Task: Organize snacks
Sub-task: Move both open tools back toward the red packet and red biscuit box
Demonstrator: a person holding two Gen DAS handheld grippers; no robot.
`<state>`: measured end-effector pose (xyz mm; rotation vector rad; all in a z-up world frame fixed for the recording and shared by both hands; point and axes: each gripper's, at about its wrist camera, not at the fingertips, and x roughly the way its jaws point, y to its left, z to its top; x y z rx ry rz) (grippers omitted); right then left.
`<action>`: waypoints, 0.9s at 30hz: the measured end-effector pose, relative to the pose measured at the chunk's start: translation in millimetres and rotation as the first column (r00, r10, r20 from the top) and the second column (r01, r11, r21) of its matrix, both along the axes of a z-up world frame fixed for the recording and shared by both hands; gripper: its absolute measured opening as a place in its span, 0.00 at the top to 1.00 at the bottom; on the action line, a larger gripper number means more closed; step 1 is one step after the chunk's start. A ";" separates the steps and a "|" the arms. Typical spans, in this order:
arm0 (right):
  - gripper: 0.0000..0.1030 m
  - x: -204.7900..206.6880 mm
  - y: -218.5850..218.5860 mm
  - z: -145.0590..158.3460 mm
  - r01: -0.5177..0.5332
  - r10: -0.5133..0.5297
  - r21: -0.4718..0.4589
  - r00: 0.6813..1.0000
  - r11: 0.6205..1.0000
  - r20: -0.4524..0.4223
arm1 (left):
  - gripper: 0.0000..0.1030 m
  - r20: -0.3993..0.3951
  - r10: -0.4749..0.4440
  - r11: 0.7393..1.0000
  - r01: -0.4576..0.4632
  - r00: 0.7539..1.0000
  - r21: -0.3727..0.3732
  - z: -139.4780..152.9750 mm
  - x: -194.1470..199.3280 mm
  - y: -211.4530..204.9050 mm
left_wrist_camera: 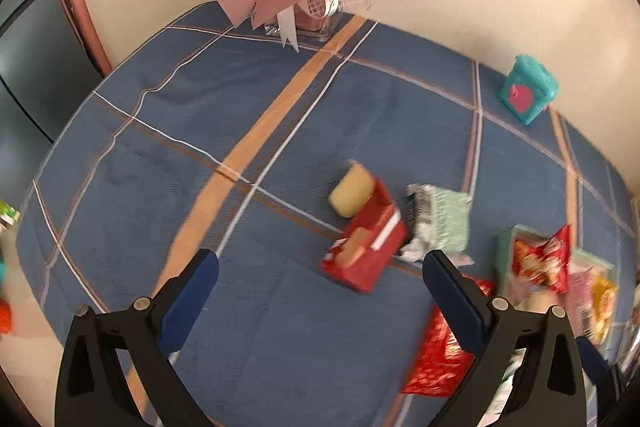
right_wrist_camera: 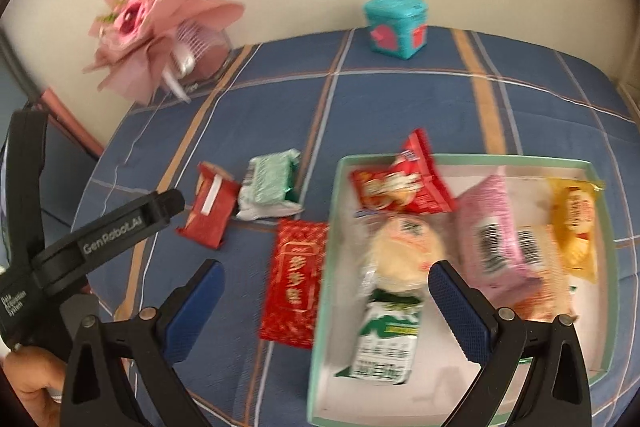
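My left gripper (left_wrist_camera: 320,259) is open above the blue checked cloth, nothing between its pads. Just ahead of it lie a red snack box (left_wrist_camera: 366,247) with a pale yellow piece (left_wrist_camera: 352,193) at its far end, a green-and-white packet (left_wrist_camera: 438,223) and a red packet with gold print (left_wrist_camera: 436,359). My right gripper (right_wrist_camera: 326,267) is open and empty over the left rim of a pale green tray (right_wrist_camera: 334,227). The tray holds a red chip bag (right_wrist_camera: 404,183), a round cracker (right_wrist_camera: 404,251), a pink packet (right_wrist_camera: 494,239), a yellow packet (right_wrist_camera: 576,223) and a green-white packet (right_wrist_camera: 386,339).
A pink bouquet (right_wrist_camera: 160,27) in a clear vase stands at the table's back left by the wall. A teal box (right_wrist_camera: 396,27) sits at the back edge. The left gripper's black body (right_wrist_camera: 120,223) and a hand (right_wrist_camera: 32,383) fill the right view's lower left.
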<state>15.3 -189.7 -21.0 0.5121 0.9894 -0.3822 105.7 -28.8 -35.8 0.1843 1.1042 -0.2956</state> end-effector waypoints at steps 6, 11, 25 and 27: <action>0.00 17.5 18.2 -14.9 -0.046 0.046 0.021 0.998 0.999 -0.040 | 0.01 -0.037 -0.018 0.998 0.020 0.999 0.064 -16.0 3.4 1.6; 0.00 27.8 27.0 -29.0 -0.059 0.063 0.044 0.995 0.997 -0.079 | 0.01 -0.078 -0.004 0.997 0.011 0.997 0.079 -29.2 8.2 7.9; 0.02 48.1 35.0 -53.5 -0.039 0.059 0.149 0.990 0.988 -0.131 | 0.01 -0.152 0.059 0.998 -0.054 0.987 0.032 -45.2 22.4 31.3; 0.06 48.8 34.8 -50.7 -0.033 0.051 0.149 0.991 0.988 -0.122 | 0.01 -0.156 0.062 0.998 -0.059 0.986 0.023 -45.9 23.5 33.8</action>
